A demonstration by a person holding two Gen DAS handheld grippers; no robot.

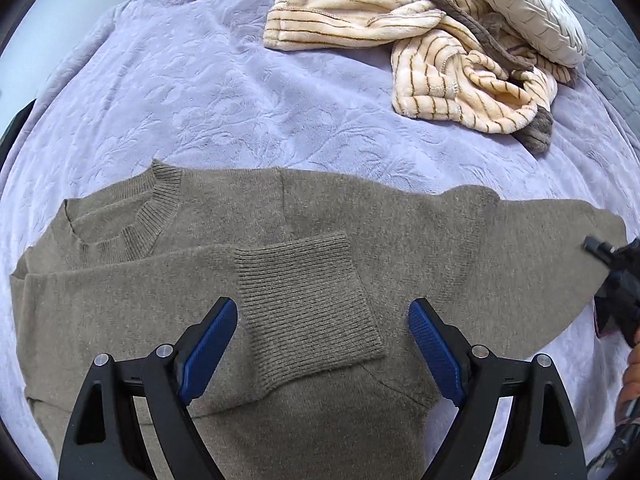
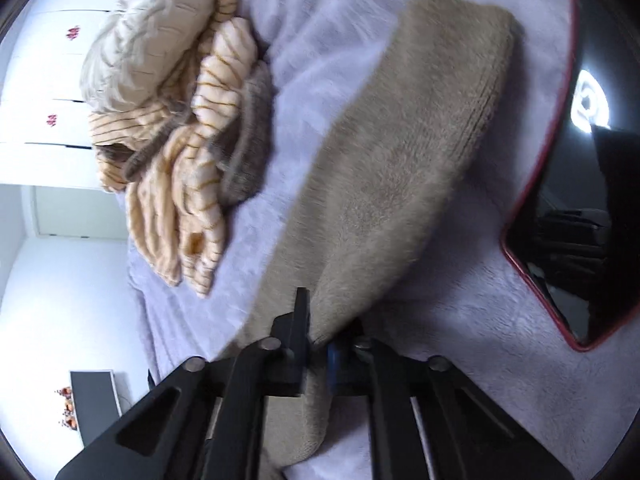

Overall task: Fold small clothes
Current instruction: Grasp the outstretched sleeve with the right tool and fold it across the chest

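Note:
A grey-brown knit sweater [image 1: 304, 208] lies flat on the lilac bedspread [image 1: 200, 92], collar to the left. One sleeve is folded across the body, its ribbed cuff [image 1: 308, 312] lying between my left gripper's fingers. My left gripper [image 1: 322, 330] is open and empty just above the cuff. My right gripper [image 2: 320, 344] is shut on the sweater's other sleeve [image 2: 400, 168], which stretches away from the fingers and looks lifted and blurred. The right gripper also shows in the left wrist view [image 1: 616, 268] at the sweater's right end.
A heap of cream striped fleece clothes [image 1: 424, 48] and a quilted beige pillow [image 1: 532, 4] lies at the far right of the bed. A dark device with a red rim [image 2: 580, 200] lies on the bedspread [image 2: 500, 360] right of the sleeve. White cabinets [image 2: 44, 80] stand beyond.

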